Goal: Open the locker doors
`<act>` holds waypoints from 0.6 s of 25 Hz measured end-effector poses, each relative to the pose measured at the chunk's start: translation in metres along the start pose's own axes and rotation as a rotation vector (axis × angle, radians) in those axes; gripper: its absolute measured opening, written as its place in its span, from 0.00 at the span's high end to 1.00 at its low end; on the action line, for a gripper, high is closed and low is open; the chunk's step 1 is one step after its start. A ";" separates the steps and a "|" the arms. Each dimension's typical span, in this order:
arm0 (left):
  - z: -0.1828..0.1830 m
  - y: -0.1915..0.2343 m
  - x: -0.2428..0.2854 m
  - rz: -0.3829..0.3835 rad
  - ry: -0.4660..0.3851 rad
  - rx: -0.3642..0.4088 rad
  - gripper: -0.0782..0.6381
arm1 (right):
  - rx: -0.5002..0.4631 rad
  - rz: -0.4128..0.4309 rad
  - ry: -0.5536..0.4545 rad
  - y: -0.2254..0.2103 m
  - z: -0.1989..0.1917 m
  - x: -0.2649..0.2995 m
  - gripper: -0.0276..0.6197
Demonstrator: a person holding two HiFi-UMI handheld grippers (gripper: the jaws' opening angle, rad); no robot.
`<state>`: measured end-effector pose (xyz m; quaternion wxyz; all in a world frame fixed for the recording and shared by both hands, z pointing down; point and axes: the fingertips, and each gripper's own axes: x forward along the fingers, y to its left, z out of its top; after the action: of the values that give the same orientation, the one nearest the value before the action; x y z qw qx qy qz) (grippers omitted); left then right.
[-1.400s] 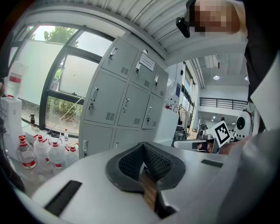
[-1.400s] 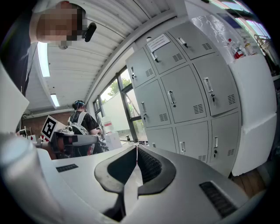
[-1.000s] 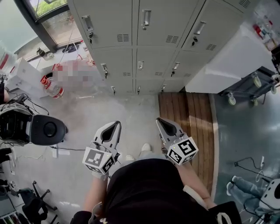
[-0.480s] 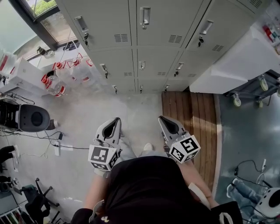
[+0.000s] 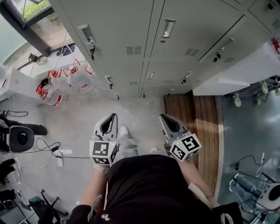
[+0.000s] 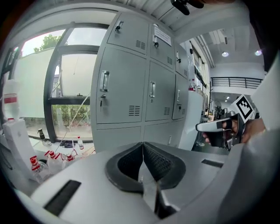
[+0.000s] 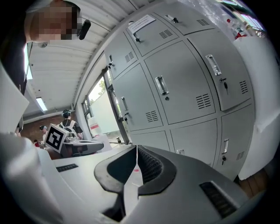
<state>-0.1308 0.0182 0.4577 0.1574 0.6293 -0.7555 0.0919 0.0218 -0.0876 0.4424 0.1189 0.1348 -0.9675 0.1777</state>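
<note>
A bank of grey lockers (image 5: 144,52) fills the top of the head view, every door closed. Each door carries an upright metal handle (image 5: 168,28) and a small key lock. My left gripper (image 5: 112,119) and right gripper (image 5: 165,119) are held side by side at waist height, pointing at the lockers and well short of them. Both are shut with nothing between the pads. In the left gripper view the left gripper (image 6: 142,151) faces a closed door (image 6: 118,87). In the right gripper view the right gripper (image 7: 136,158) faces a door with a handle (image 7: 161,85).
Water bottles with red caps (image 5: 48,92) stand on the floor left of the lockers, below a window (image 5: 26,11). A wooden floor strip (image 5: 197,118) and a white wheeled unit (image 5: 245,70) lie to the right. A black round device (image 5: 19,139) and cables sit at the left.
The person has stepped closer to the lockers, so the doors look larger and nearer. Both grippers stay shut and keep their place in front of the body.
</note>
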 end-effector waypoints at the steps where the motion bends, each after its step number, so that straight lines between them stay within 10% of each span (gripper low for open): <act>1: -0.001 0.015 0.007 0.002 0.008 0.001 0.87 | -0.002 -0.010 0.004 0.002 0.002 0.013 0.90; 15: -0.050 0.150 0.094 0.024 0.125 0.003 0.86 | 0.004 -0.211 0.048 0.011 0.010 0.101 0.90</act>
<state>-0.2864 -0.0229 0.5460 0.2020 0.6137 -0.7514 0.1340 -0.0780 -0.1033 0.4581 0.1598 0.2320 -0.9444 0.1695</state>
